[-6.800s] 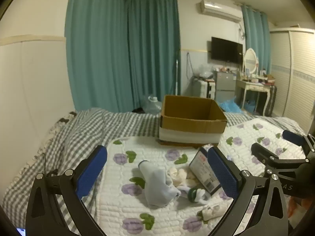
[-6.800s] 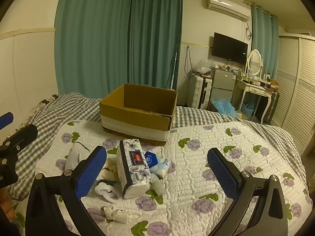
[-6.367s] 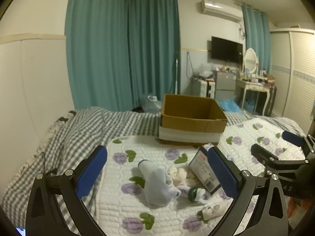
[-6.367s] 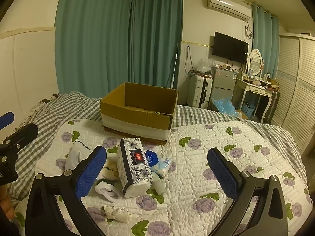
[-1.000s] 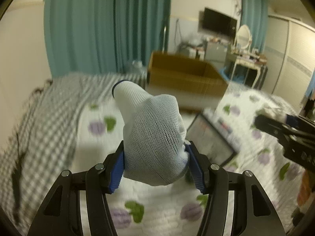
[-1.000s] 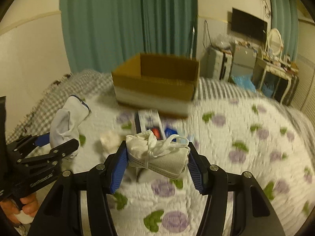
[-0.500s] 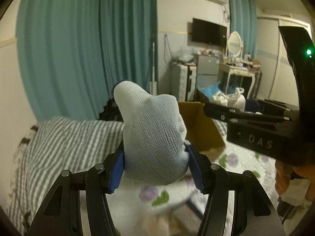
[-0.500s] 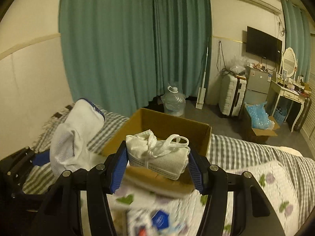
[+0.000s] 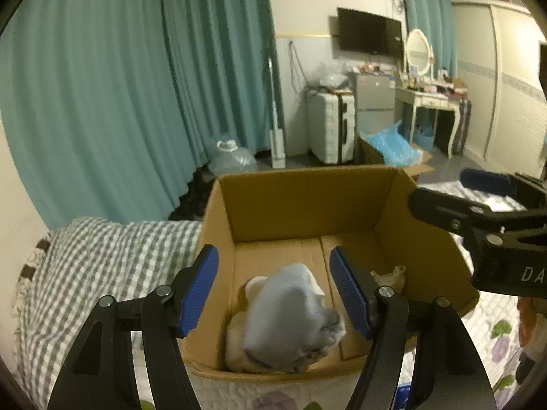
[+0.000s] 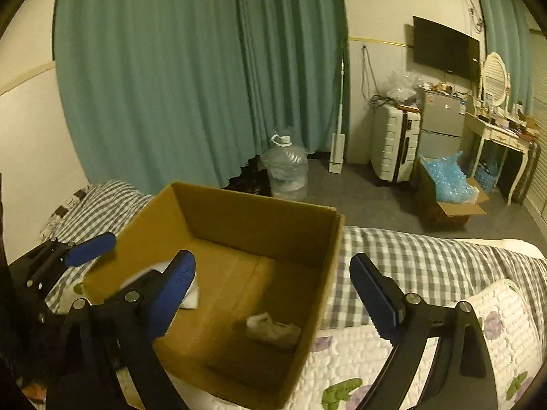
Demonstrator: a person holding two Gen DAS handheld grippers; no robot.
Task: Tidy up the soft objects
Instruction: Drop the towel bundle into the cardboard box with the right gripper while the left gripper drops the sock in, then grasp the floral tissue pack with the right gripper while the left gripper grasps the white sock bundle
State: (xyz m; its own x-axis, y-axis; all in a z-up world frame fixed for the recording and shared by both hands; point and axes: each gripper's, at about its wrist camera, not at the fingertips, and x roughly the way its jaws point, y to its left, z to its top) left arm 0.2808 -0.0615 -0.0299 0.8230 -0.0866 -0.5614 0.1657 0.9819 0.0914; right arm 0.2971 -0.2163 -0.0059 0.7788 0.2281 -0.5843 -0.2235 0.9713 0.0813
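Note:
An open cardboard box (image 9: 301,201) stands on the bed; it also shows in the right wrist view (image 10: 259,225). My left gripper (image 9: 273,285) is open just above the box's near left corner. A pale blue-white sock (image 9: 290,317) lies blurred in the box below it, free of the pads. My right gripper (image 10: 271,288) is open above the box's right side. The small white bundle with straps (image 10: 271,329) lies on the box floor; it also shows in the left wrist view (image 9: 389,275). The other gripper's body (image 9: 485,225) hangs at the right.
The bed has a grey checked sheet (image 9: 102,249) and a white quilt with purple flowers (image 10: 495,335). Beyond the bed are teal curtains (image 10: 191,78), a water jug (image 10: 285,167), a suitcase (image 10: 395,143), a dressing table (image 10: 499,136) and a floor box of blue plastic (image 10: 448,188).
Both grippers moved over the box and opened. The sock left my left gripper and the white bundle left my right gripper; both now lie inside the box.

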